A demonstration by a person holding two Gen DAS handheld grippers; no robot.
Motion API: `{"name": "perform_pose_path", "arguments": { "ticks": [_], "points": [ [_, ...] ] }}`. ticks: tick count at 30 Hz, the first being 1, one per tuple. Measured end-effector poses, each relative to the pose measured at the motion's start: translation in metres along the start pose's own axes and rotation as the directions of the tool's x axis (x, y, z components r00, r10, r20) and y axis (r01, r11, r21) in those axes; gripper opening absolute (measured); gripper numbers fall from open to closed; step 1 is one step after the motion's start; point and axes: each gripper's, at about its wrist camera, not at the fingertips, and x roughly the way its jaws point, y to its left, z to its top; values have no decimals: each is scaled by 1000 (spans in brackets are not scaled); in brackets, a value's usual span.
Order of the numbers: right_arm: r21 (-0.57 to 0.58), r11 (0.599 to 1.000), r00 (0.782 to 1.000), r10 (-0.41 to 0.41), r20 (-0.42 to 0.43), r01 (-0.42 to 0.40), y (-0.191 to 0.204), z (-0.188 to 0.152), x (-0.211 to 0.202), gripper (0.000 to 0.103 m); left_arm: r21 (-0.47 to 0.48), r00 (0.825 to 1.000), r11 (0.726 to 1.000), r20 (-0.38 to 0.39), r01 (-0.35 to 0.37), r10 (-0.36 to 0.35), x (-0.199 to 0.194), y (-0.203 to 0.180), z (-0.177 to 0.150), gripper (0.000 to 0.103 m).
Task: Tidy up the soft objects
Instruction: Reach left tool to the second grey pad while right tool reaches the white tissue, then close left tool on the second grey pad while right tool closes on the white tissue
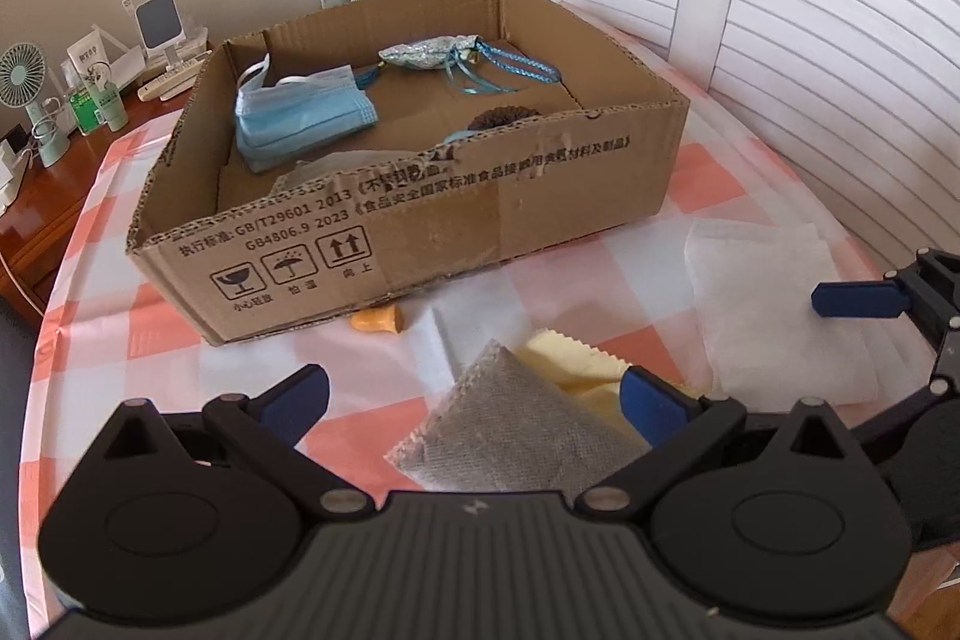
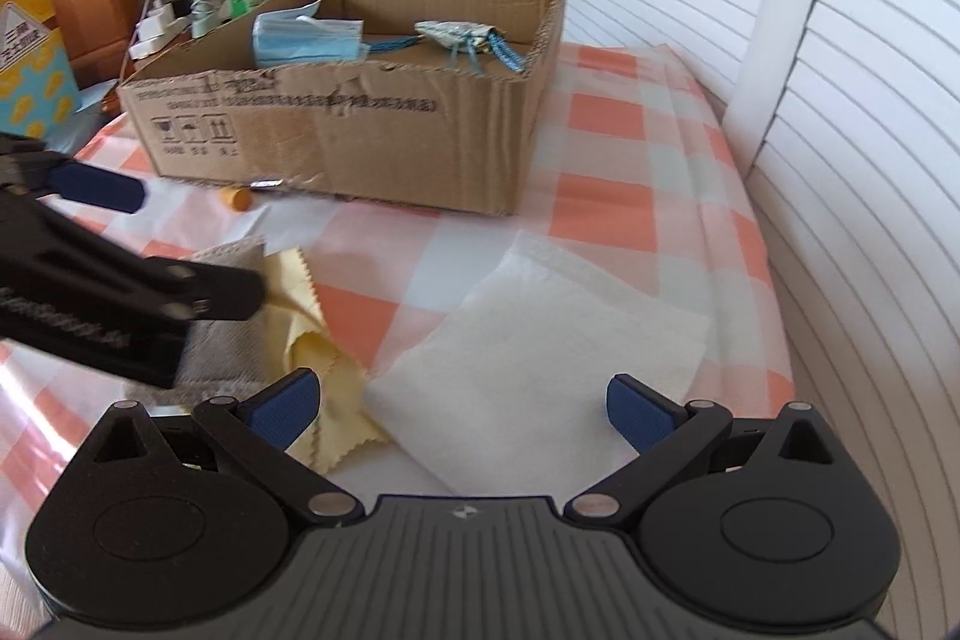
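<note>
On the checkered table, a grey woven cloth (image 1: 510, 430) overlaps a yellow pinked-edge cloth (image 1: 576, 364), beside a white quilted pad (image 2: 540, 340). Both the left gripper (image 1: 474, 400) and right gripper (image 2: 462, 406) are held with jaws wide open, empty. Behind sits a corrugated cardboard box (image 1: 480, 232) with a pleated blue face mask (image 1: 300, 118).

- In my cardboard box (image 1: 420, 232): face mask (image 1: 300, 112) left, drawstring pouch (image 1: 426, 53) at the back.
- Before the box: woven cloth (image 1: 510, 430) on a thin cloth (image 1: 576, 370).
- Folded towel (image 1: 774, 316) right of those.
</note>
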Motion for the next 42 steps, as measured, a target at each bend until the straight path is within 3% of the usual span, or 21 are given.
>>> {"name": "perform_pose_path", "arguments": {
  "ticks": [6,11,19,28,33,35,39,42],
  "points": [
    [-85,996,999,-35,-5,35,15,-6,2,103,2,998,1000,-56,-17,18,15,0,-6,103],
    [-77,996,999,-34,-7,34,14,-6,2,103,-13,998,1000,-65,-8,7,7,15,-16,102],
    [-71,996,999,-49,-7,49,16,-6,2,103,-20,995,997,-67,-75,74,-9,40,-32,102],
    [-78,996,999,-45,1,45,19,-5,-5,103,-96,998,995,-65,5,-12,1,50,-41,103],
    [-37,998,998,-47,38,48,9,-3,-12,103,-85,999,996,-39,17,-21,2,51,-42,102],
    [-9,999,997,-53,51,54,3,-1,-15,103,-90,999,996,-36,27,-30,1,50,-43,96],
    [53,997,996,-60,67,57,-11,0,-16,103,-67,998,996,-14,64,-65,-7,43,-40,68],
    [95,993,994,-84,70,77,-19,0,-15,103,-57,997,996,-7,71,-71,-7,38,-39,54]
  ]
}}
